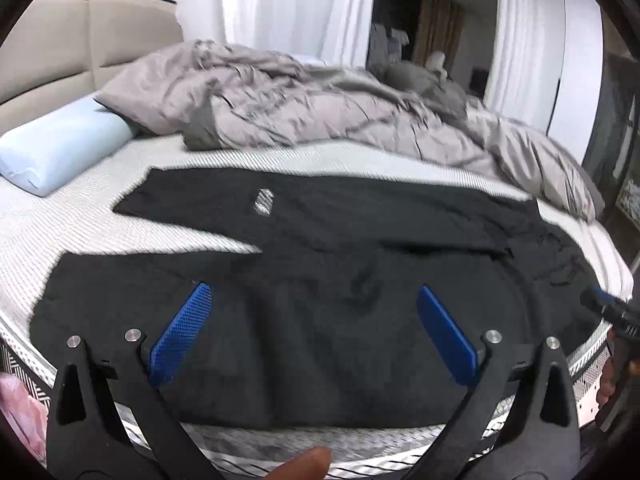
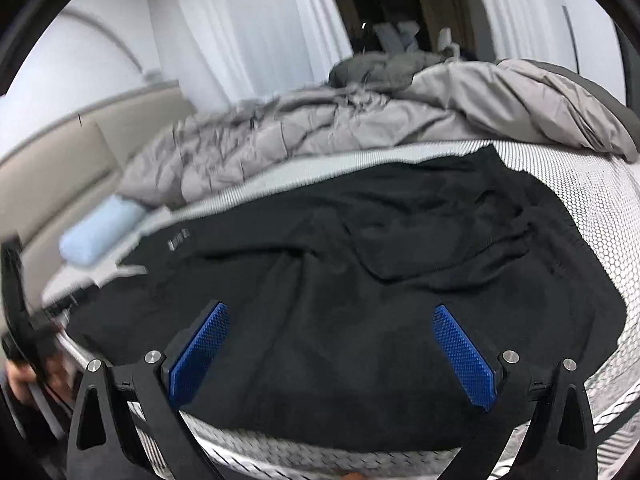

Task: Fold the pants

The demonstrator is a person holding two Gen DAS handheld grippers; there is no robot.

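Black pants [image 1: 360,240] lie spread flat on the white patterned mattress [image 1: 80,224], both legs pointing left and the waist at the right. The far leg bears a small white logo [image 1: 264,201]. My left gripper [image 1: 314,288] hovers open over the near leg, blue pads [image 1: 180,340] wide apart with nothing between them. In the right wrist view the pants [image 2: 400,240] show a wrinkled waist and a back pocket [image 2: 432,240]. My right gripper [image 2: 330,307] is open above the near edge of the seat area. Its tip also shows at the left wrist view's right edge.
A rumpled grey duvet [image 1: 320,112] is heaped along the far side of the bed. A light blue pillow [image 1: 60,148] lies at the far left by the beige headboard [image 1: 80,48]. White curtains [image 1: 296,4] hang behind. Something pink [image 1: 20,412] sits below the mattress's near edge.
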